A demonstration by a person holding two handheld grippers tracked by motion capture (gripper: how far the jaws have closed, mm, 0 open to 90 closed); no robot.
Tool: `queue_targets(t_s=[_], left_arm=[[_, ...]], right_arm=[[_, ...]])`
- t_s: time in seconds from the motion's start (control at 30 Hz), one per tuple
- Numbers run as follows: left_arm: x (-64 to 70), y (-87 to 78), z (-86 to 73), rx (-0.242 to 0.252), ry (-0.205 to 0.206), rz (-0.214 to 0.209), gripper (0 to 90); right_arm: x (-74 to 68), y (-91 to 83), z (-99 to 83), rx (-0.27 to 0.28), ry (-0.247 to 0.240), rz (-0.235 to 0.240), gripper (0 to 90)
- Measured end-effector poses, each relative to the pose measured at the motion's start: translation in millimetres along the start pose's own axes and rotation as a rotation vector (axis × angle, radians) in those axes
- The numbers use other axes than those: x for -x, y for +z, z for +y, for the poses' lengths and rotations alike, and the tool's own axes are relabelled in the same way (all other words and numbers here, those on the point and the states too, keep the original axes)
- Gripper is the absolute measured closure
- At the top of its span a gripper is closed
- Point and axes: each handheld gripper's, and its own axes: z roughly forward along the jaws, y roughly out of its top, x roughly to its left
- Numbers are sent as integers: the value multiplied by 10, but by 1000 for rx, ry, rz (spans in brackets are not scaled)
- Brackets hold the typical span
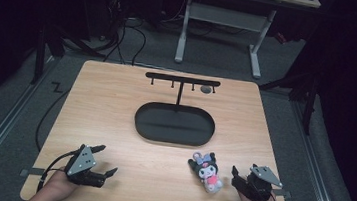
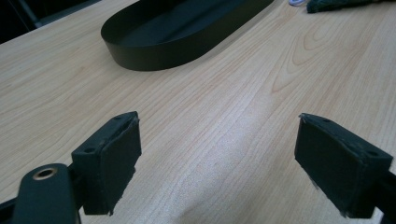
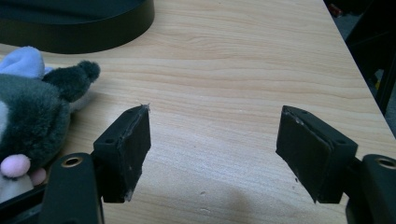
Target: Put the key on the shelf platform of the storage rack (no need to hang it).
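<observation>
A small plush toy point(image 1: 207, 171), dark grey with a pink body and a pale lilac bow, lies on the wooden table point(image 1: 116, 104) near the front right. My right gripper point(image 1: 238, 179) stands open just right of it, not touching. In the right gripper view the plush toy point(image 3: 32, 116) lies left of the left jaw, and only bare wood is within my open right gripper point(image 3: 215, 149). My left gripper point(image 1: 108, 159) is open at the front left. In its own view my left gripper point(image 2: 219, 154) has bare table between the jaws.
A black oval tray point(image 1: 172, 139) sits mid-table, with a black T-shaped hook rack point(image 1: 182, 79) rising from its far side and a small grey item point(image 1: 206, 89) at one hook. The tray's wall point(image 2: 154, 58) is ahead of the left gripper. The table's right edge point(image 3: 359, 79) is close.
</observation>
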Motion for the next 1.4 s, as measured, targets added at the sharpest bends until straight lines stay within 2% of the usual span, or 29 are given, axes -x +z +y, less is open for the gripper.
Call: queue_targets(t_s=[0.4,0.53,0.63,0.7,0.77,0.83,0.97,1.3,1.4], left_arm=[[-1,2,1,-1,0,0,155],[-5,3,1,-2,-3,0,155],[-7,7,2,-2,-6,0,155],[-13,18,5,-8,-8,-1,155],[-19,24,9,-16,-11,-4,155],[-26,31,10,-19,-17,-2,155],[-18,21,8,-15,-15,-3,155],[-17,46,18,-28,-8,-9,155],[-20,45,18,-30,-10,-5,155]], right_arm=[[-14,8,-9,6,13,19,242],[-28,24,-6,16,-9,28,233],[-45,58,-10,-9,-3,36,231],[-55,87,7,-27,-33,38,226],[-55,93,14,-27,-42,40,223],[-57,137,49,-78,-77,45,224],[-48,152,57,-93,-83,47,224],[-47,96,40,-136,-61,51,235],[-39,88,41,-140,-35,60,235]])
